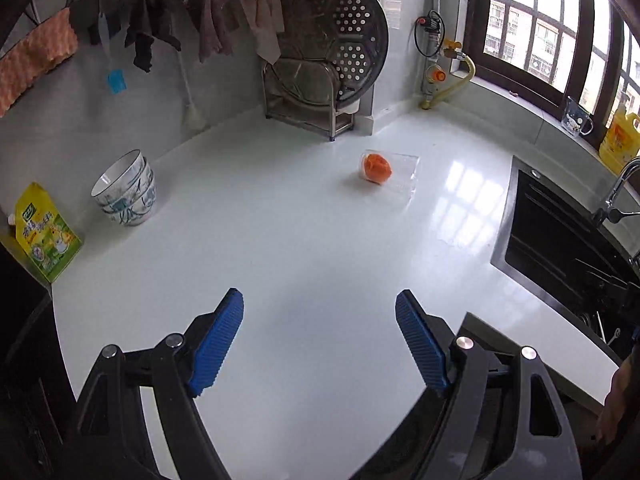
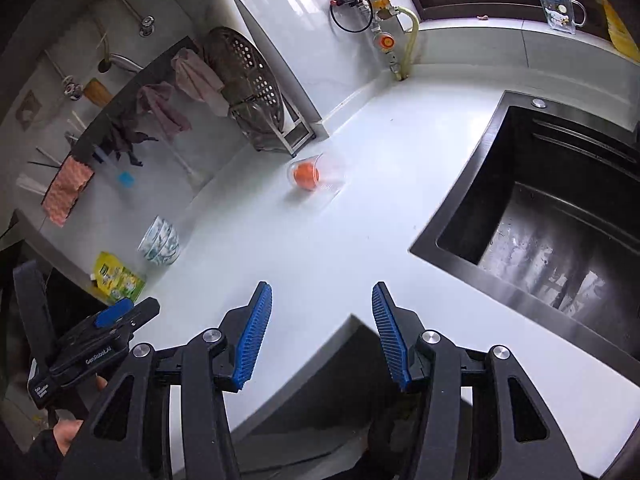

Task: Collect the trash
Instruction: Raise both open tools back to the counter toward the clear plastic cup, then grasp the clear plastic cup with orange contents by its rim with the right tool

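Note:
A clear plastic cup (image 1: 394, 174) lies on its side on the white countertop (image 1: 280, 248), with an orange crumpled piece (image 1: 377, 167) inside it. It also shows in the right wrist view (image 2: 316, 178), with the orange piece (image 2: 306, 175) inside. My left gripper (image 1: 320, 316) is open and empty, held above the counter well short of the cup. My right gripper (image 2: 322, 308) is open and empty near the counter's front edge. The left gripper also shows at the lower left of the right wrist view (image 2: 116, 320).
A stack of bowls (image 1: 126, 188) and a yellow-green pouch (image 1: 46, 232) stand at the left. A steel rack with a perforated tray (image 1: 324, 60) is at the back wall. A black sink (image 2: 560, 216) is at the right, with a yellow bottle (image 1: 620, 136) on the sill.

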